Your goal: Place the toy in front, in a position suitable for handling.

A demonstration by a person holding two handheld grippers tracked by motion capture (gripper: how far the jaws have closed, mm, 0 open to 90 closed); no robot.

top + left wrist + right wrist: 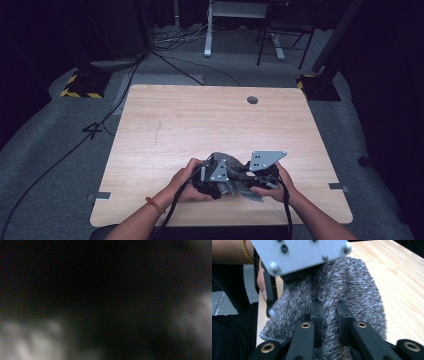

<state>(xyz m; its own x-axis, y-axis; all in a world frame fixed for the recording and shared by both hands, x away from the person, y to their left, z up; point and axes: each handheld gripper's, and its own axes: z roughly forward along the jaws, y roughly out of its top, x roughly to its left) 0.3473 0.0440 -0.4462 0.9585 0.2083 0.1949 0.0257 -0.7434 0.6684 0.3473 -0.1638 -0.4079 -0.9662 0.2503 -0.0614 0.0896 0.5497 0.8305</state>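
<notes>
The grey knitted cloth (352, 290) lies bunched at the near edge of the wooden table (200, 120), with both grippers working on it. The right gripper (329, 312) is clamped on a fold of the cloth; the left gripper (210, 182), just beside it, is closed, apparently into the cloth too. This looks like mid-fold or gathering, so the next move probably calls for drawing the two holds apart without losing the fabric.

Knit cloth (227, 172) on table (200, 120), near edge

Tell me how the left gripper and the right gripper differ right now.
The left gripper sits at the grey knitted cloth's left end, the right gripper at its right end. The left gripper's grey plate lies low over the cloth; the right gripper's plate tilts up higher. The right gripper's jaws visibly pinch a fold of cloth; the left gripper's own view is dark blur. Both are shut and hand-held, close together.
</notes>
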